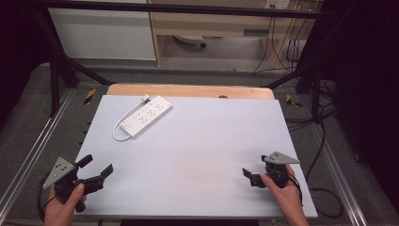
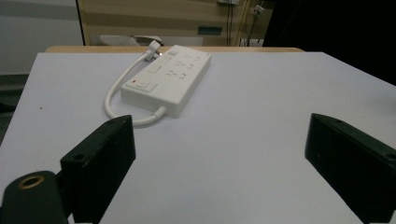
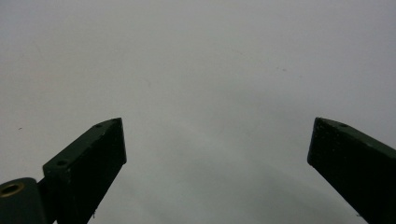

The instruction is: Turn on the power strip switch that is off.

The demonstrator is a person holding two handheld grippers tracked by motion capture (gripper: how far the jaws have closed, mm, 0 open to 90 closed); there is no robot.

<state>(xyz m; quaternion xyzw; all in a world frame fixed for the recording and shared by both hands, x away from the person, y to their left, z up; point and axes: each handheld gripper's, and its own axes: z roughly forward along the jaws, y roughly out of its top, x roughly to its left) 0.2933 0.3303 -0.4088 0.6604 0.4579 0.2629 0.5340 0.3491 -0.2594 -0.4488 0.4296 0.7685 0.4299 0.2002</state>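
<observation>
even, soft light on the table [image 1: 197, 141], dark surroundings, faint shadows, slightly blurry close views.

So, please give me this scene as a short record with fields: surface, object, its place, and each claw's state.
surface: white board on a wooden table
object: white power strip with looped cable
place: far left of the board, lying flat
left claw: open, holds nothing, near left corner
right claw: open, holds nothing, near right edge
</observation>
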